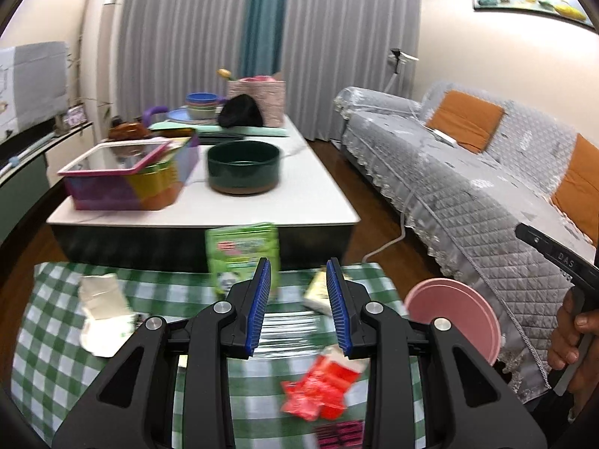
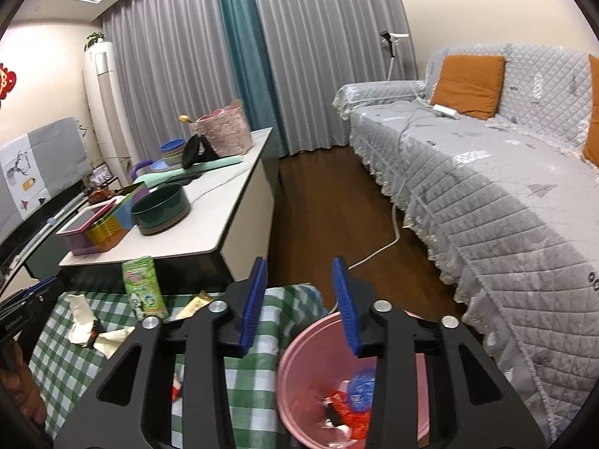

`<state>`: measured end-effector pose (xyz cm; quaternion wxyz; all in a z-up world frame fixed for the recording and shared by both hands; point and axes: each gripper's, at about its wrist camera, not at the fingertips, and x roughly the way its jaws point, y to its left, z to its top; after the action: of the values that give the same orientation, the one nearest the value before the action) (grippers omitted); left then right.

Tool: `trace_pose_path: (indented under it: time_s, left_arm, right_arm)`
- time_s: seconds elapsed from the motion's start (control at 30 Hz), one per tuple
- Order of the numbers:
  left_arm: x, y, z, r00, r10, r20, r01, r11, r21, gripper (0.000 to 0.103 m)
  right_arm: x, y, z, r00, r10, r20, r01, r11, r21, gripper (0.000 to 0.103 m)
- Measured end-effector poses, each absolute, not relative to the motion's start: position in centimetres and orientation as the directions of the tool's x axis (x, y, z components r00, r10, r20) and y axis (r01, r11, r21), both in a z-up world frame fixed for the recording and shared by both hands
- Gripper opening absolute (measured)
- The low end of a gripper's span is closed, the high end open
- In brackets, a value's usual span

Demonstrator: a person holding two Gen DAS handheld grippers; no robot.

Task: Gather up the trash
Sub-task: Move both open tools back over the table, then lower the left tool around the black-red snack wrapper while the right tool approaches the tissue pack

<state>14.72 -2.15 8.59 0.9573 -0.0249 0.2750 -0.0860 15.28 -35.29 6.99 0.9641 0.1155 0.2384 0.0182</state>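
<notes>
One green pouch (image 1: 242, 258) upright, long axis vertical

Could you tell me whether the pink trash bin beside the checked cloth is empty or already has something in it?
Not empty. The right wrist view looks into the pink bin, where red wrappers and a blue round piece lie at its bottom; most of it is unfilled.

A green-and-white checked cloth (image 1: 52, 336) covers the near desk. On it lie a red wrapper (image 1: 322, 389), a white crumpled paper (image 1: 103, 314) and a green pouch (image 1: 243, 258) standing at the cloth's far edge. Beside the cloth, the bin (image 2: 307, 381) is pink. Beyond the cloth, a dark green bowl (image 1: 243, 170) sits on the white-topped desk (image 1: 310, 194). The sofa cover (image 2: 486, 194) is grey and quilted, with orange cushions (image 2: 466, 84). Both hand-held gripper pads (image 1: 260, 307) are blue.
</notes>
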Motion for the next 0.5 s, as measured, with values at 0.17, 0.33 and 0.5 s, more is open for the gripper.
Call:
trace_pose_path:
  time_s: [0.17, 0.33, 0.5]
  left_arm:
    - [14.6, 2.5, 8.6, 0.848, -0.122, -0.516, 0.084, 0.992, -0.096, 0.031]
    - [14.6, 7.2, 8.0, 0.853, -0.061, -0.518, 0.004, 0.994, -0.109, 0.030]
    - [14.7, 10.0, 5.8, 0.839, -0.041, -0.542, -0.044, 0.989, -0.142, 0.030]
  right_arm:
    - [15.9, -32.8, 6.4, 0.873, 0.149, -0.464, -0.034, 0.968, 0.247, 0.031]
    - [16.6, -30.0, 5.5, 0.857, 0.179, -0.483, -0.077, 0.972, 0.223, 0.031]
    - [17.5, -27.9, 4.6, 0.838, 0.209, -0.504, -0.110, 0.970, 0.218, 0.031]
